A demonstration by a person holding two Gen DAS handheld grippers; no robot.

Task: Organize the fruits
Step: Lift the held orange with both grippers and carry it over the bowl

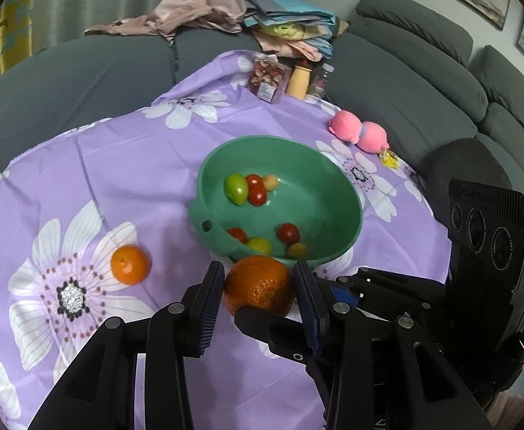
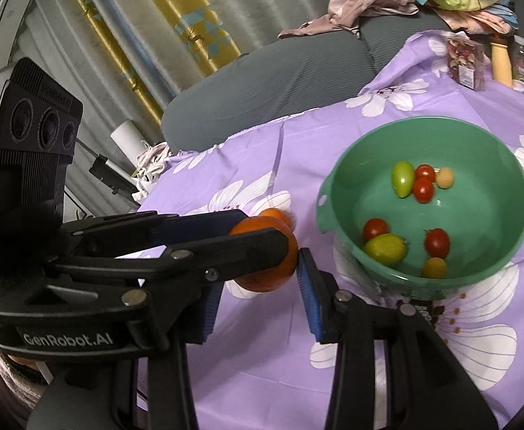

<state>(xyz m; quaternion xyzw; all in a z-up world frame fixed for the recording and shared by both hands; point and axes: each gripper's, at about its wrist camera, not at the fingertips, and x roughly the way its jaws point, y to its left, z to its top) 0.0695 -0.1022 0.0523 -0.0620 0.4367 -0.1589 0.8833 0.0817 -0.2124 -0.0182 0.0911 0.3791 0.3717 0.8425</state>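
The big orange (image 1: 259,284), grasped together by the fingers of left gripper (image 1: 260,279) and right gripper (image 2: 258,261), may slip before the green bowl (image 1: 348,193) if either hand drifts apart.

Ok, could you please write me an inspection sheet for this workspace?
Surface: purple flowered cloth, creased.
Job's things: green bowl holding eight small tomatoes; small orange on the cloth; large orange between the grippers.
Clutter: pink plush toy, snack packet and bottles at the far edge.
Grippers: left gripper and right gripper both appear clamped on the large orange.
Cables: whitish tangle beyond the cloth, maybe cord.
Surroundings: grey sofa, heaped clothes, curtains.
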